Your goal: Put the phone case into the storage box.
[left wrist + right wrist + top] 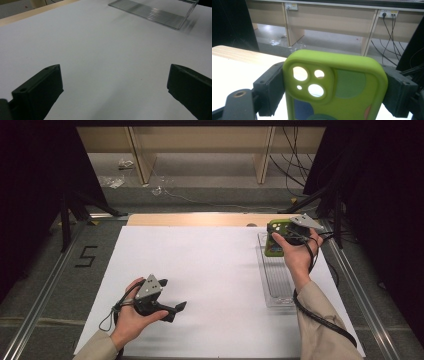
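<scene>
A lime-green phone case point(337, 87) with camera cut-outs stands between the black jaws of my right gripper point(334, 92), which press on both of its long sides. From above, the right gripper point(290, 234) holds the green case point(275, 245) over the far end of a clear plastic tray point(277, 292) at the table's right. My left gripper point(172, 306) rests low over the white sheet point(200, 270) at the near left, jaws wide apart and empty. Its own view shows the two black jaws point(37, 92) flanking bare white surface, with the tray point(155, 12) farther off.
A strip of bare wood table point(190, 219) shows beyond the white sheet. Metal rails point(45, 285) run along both sides of the table. Desks, cables and scraps of plastic point(112, 181) lie on the floor beyond. Black stands point(65, 215) rise at the far corners.
</scene>
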A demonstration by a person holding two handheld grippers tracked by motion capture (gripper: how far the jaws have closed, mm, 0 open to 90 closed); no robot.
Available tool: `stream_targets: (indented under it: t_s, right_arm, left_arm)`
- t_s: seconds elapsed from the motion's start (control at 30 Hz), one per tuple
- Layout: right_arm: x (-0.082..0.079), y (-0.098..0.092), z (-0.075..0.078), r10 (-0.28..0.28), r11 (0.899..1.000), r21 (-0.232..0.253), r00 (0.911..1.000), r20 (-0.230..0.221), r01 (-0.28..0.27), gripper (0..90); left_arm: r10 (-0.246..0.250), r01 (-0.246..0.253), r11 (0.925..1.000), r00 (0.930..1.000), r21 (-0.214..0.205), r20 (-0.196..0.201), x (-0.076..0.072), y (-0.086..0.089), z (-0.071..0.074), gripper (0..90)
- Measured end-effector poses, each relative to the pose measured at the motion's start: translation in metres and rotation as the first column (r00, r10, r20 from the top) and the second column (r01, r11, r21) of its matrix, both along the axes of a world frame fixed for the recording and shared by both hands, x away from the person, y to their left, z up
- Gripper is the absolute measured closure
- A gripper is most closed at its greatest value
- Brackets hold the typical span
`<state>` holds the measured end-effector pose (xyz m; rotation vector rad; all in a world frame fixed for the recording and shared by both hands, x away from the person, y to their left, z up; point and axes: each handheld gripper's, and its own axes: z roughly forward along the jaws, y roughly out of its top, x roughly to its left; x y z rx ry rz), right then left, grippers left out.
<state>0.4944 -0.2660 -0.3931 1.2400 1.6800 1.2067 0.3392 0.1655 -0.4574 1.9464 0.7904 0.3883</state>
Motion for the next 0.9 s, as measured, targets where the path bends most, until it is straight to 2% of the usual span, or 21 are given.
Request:
stream_targets:
  t_s: [0.9]
  right_arm:
    - [0.012, 0.005, -0.004, -0.008, 1.0, -0.007, 0.9997, -0.023, 0.008, 17.9]
  left_arm:
    - [0.0, 0.0, 1.0, 1.0, 0.0, 0.001, 0.0, 0.0, 0.0, 0.0]
